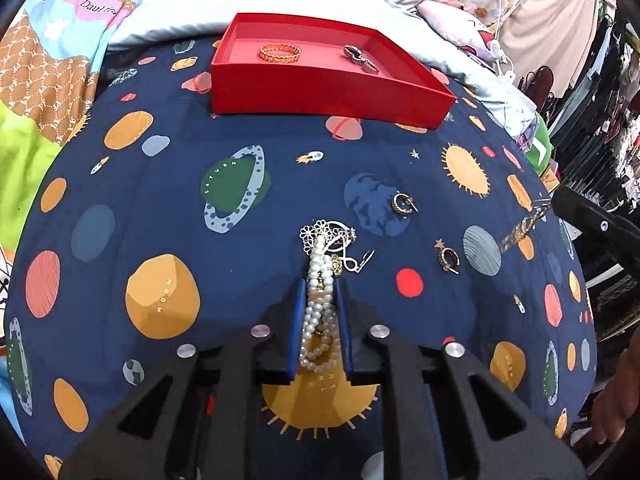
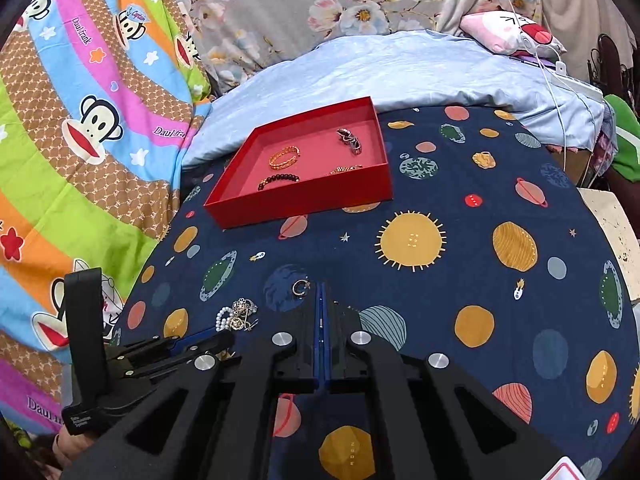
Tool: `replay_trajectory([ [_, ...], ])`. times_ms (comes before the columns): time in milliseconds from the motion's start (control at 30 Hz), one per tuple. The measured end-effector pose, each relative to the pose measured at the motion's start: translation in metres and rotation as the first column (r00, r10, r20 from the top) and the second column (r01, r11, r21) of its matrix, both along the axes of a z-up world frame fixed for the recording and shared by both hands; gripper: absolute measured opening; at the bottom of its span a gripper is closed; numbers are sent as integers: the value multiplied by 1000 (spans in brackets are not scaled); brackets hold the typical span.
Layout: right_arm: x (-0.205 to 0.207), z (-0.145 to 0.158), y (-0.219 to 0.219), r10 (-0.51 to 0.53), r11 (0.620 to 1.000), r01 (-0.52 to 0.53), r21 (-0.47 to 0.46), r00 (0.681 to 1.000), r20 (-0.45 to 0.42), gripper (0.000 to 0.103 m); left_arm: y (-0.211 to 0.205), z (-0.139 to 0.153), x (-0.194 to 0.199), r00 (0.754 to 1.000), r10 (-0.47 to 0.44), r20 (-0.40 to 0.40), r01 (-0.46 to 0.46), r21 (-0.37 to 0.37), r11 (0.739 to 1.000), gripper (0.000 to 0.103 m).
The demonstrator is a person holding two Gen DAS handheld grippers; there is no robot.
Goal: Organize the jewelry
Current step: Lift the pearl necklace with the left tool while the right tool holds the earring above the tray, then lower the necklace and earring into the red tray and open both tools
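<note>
Your left gripper [image 1: 320, 288] has its fingers clamped on the pearl bracelet [image 1: 320, 320], tangled with a charm cluster [image 1: 332, 240] on the bed. Lift slowly so the charms come free, then carry it to the red tray [image 1: 320, 92]. Your right gripper [image 2: 322, 300] is pressed closed, empty.

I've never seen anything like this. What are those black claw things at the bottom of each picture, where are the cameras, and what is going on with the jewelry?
Each black claw is a two-finger gripper that a person holds, one per hand, with a wide-angle camera looking forward along its fingers. One picture comes from the left gripper, the other from the right gripper.

The surface is a navy planet-print cloth. On it sits a red tray already holding a gold bracelet, a dark bead bracelet and other pieces. Loose hoop earrings lie nearby.

The left gripper is closed on a pearl bracelet tangled with silver pieces. The right gripper is shut; a chain seems to hang from it.
</note>
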State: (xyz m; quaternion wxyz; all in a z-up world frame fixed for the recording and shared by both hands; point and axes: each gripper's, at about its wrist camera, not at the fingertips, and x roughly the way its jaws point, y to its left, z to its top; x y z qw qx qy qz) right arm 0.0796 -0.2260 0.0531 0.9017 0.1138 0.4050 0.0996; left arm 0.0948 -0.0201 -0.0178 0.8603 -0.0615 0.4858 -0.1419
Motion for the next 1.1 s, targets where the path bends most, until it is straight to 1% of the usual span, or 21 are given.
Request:
replay_trajectory([
  [200, 0, 3, -2, -6, 1000, 6, 0, 1000, 7, 0, 1, 11, -8, 1000, -15, 16, 15, -20, 1000, 14],
  [367, 0, 9, -2, -5, 1000, 5, -1, 1000, 22, 0, 8, 33, -15, 998, -16, 53, 18, -48, 999, 14],
  [500, 3, 16, -1, 3, 1000, -2, -9, 999, 43, 0, 16, 53, -11, 996, 1, 91, 4, -55, 998, 14],
  [567, 7, 21, -1, 6, 1000, -6, -12, 998, 57, 0, 21, 64, -6, 993, 8, 115, -1, -62, 998, 14],
  [700, 18, 30, 0, 15, 1000, -13, -19, 996, 83, 0, 27, 84, 8, 986, 20, 168, -12, -49, 999, 14],
  [867, 43, 40, 3, 39, 999, -37, -13, 993, 111, 0, 31, 103, 33, 975, 37, 219, -25, -54, 998, 14],
  [933, 53, 43, 3, 46, 999, -46, -2, 992, 117, 0, 31, 109, 45, 970, 38, 239, -27, -48, 998, 14],
  [1100, 83, 52, 9, 64, 998, -62, -18, 988, 141, 0, 28, 119, 75, 960, 45, 277, -34, -43, 998, 14],
])
